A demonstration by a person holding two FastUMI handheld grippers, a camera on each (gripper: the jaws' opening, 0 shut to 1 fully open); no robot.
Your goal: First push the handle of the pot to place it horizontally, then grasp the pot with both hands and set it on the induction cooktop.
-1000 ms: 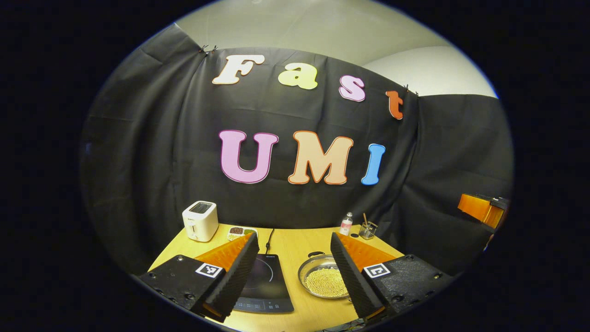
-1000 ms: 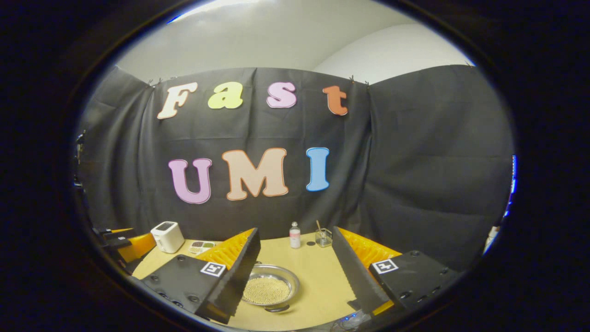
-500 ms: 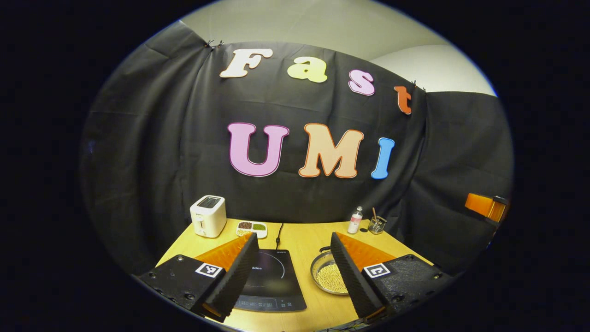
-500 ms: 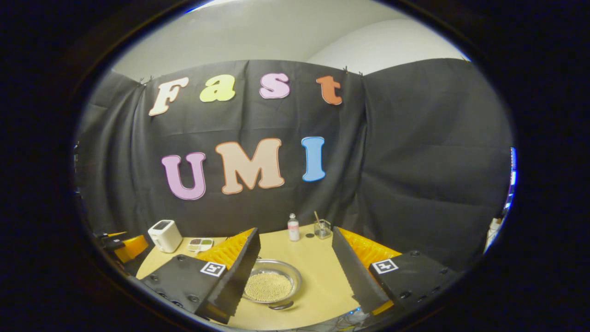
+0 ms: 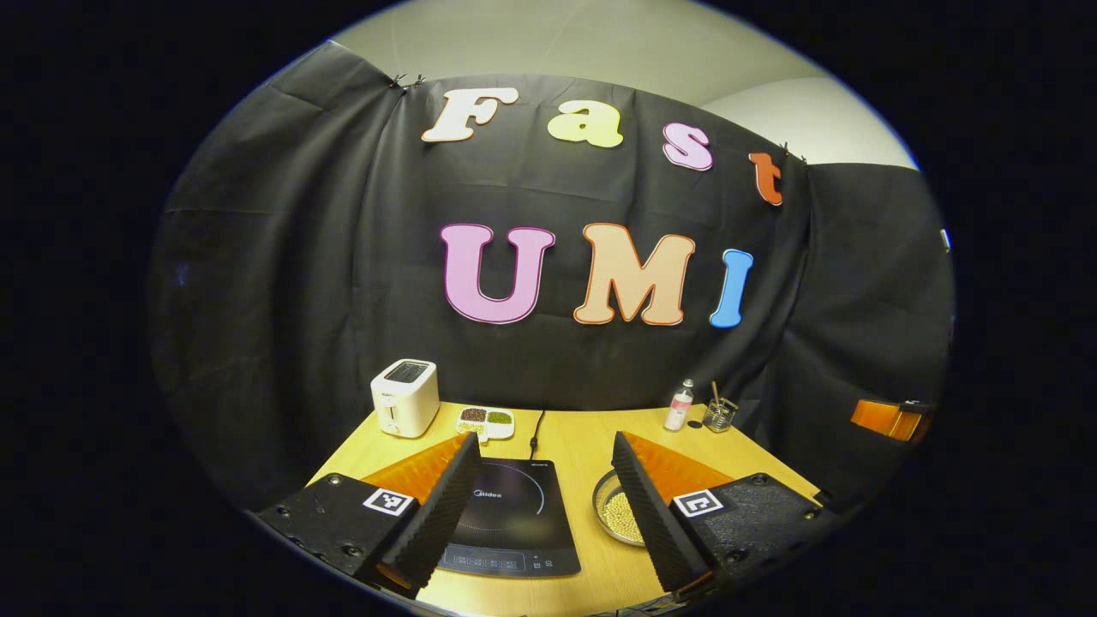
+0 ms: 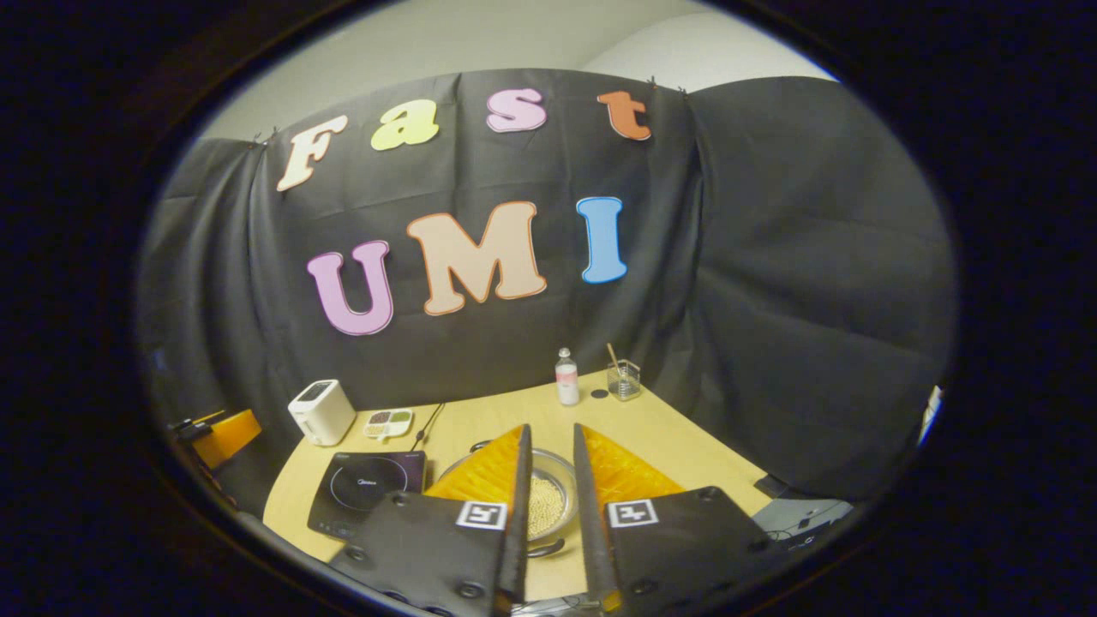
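Note:
A shallow steel pot (image 6: 548,458) holding pale beans sits on the wooden table (image 6: 677,437), right of the black induction cooktop (image 6: 368,488). One dark handle (image 6: 546,548) points toward me and the other lies on the far side. My right gripper (image 6: 550,428) hovers over the pot, its fingers drawn in to a narrow slit with nothing between them. In the left gripper view, my left gripper (image 5: 542,439) stands wide open above the cooktop (image 5: 514,523), and its right finger hides much of the pot (image 5: 597,501).
A white toaster (image 5: 404,396) and a divided snack dish (image 5: 486,420) stand at the back left. A small bottle (image 6: 566,377) and a glass (image 6: 624,380) stand at the back right. A cable runs from the cooktop toward the wall.
The right gripper's fingers have closed from wide apart to a narrow slit, and it now looks down on more of the table. The left gripper has shifted so the cooktop lies between its fingers.

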